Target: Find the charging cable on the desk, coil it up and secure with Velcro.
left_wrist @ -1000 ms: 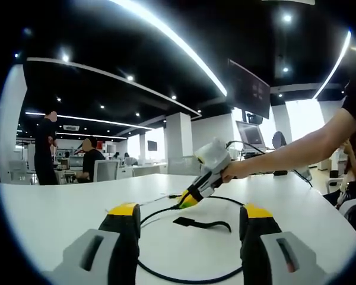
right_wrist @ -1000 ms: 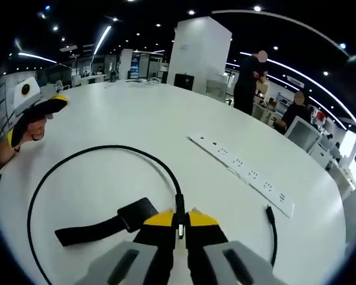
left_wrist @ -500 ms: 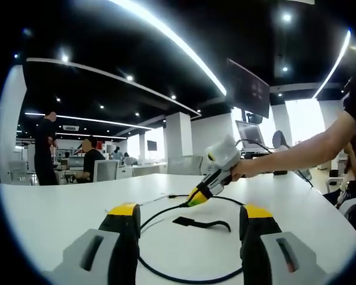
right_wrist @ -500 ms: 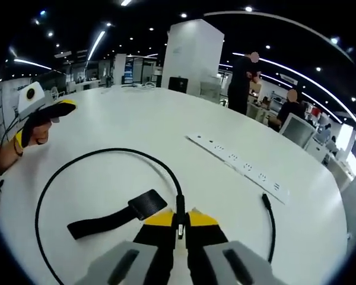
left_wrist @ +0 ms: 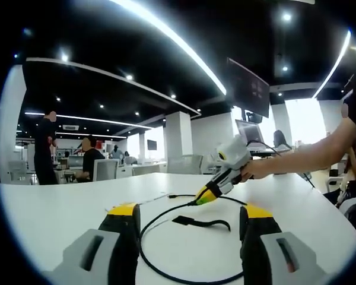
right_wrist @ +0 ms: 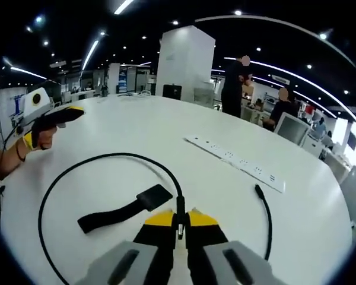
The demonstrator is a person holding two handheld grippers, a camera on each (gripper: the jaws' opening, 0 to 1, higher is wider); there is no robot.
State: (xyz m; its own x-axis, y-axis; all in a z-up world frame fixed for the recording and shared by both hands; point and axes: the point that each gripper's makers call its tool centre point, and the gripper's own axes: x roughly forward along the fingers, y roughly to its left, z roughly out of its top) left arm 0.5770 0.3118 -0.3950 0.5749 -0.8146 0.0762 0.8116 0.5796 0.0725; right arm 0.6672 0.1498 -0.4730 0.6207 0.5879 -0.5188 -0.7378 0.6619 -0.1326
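A thin black charging cable lies in a wide loop on the round white table. My right gripper is shut on the cable close to its jaw tips, and the cable's far plug rests to the right. A black Velcro strap lies flat inside the loop. In the left gripper view my left gripper stands open above the cable and the strap. There the right gripper, in a hand, pinches the cable beyond the strap. The left gripper shows at far left.
A long white power strip lies on the table beyond the cable. People stand and sit at desks past the table's far edge. Bare table top spreads to the left of the loop.
The right gripper, still shut on the cable, has moved right and slightly up in the left gripper view, pulling the loop with it. The left gripper has stayed put.
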